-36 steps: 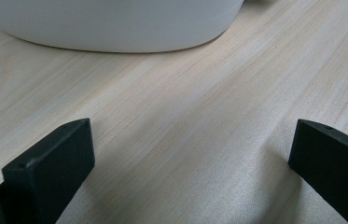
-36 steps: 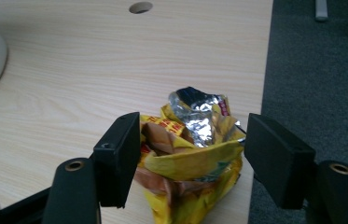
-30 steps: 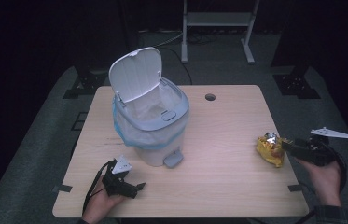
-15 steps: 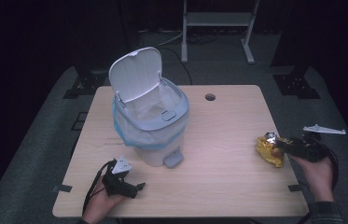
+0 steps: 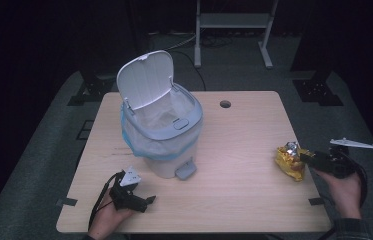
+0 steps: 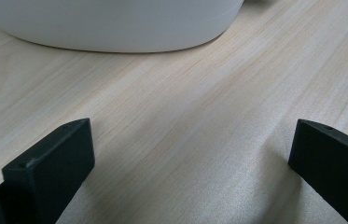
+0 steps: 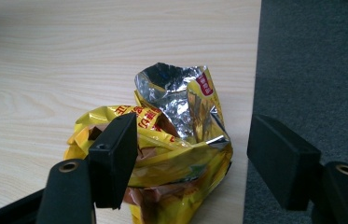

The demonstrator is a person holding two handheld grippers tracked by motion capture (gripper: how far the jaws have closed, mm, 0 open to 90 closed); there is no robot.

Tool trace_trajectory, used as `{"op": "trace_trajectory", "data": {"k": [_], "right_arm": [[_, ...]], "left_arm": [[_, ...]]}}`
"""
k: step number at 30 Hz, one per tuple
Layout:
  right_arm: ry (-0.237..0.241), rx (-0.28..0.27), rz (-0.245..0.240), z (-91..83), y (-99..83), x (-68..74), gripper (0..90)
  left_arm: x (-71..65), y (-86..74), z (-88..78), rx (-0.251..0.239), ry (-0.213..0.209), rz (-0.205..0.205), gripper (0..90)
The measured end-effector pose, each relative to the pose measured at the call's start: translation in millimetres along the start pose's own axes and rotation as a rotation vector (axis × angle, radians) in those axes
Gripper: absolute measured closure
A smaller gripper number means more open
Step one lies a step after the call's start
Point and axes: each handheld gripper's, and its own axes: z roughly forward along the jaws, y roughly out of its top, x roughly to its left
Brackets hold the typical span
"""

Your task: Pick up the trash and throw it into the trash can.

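Reaching toward the crumpled yellow snack bag (image 7: 162, 154), the right gripper (image 7: 192, 161) has its jaws apart, one on either side of the foil; the bag lies between them and just ahead, and the far jaw is clear of it. Seen from the high view, the bag (image 5: 289, 161) rests at the table (image 5: 244, 150) edge directly in front of this gripper (image 5: 308, 158). Well off to its side stands the white pedal bin (image 5: 161, 132), lid up, lined with a blue bag. The left gripper (image 6: 190, 172) rests low over bare wood with its jaws spread wide and nothing between them, the bin's base (image 6: 115, 28) just ahead
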Motion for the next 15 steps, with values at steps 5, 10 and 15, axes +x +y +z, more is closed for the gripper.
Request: {"op": "trace_trajectory", "data": {"k": [5, 10, 15], "right_arm": [[0.019, 0.019, -0.009, 4.0, -1.1, 3.8, 39.5], [0.043, 0.035, -0.013, 6.9, -1.3, 7.5, 46.7], [0.062, 0.044, -0.013, 7.9, -0.9, 9.3, 53.9]], "left_arm": [[0.0, 0.0, 0.0, 0.0, 0.0, 0.0, 0.0], [0.0, 0.0, 0.0, 0.0, 0.0, 0.0, 0.0], [0.0, 0.0, 0.0, 0.0, 0.0, 0.0, 0.0]]}}
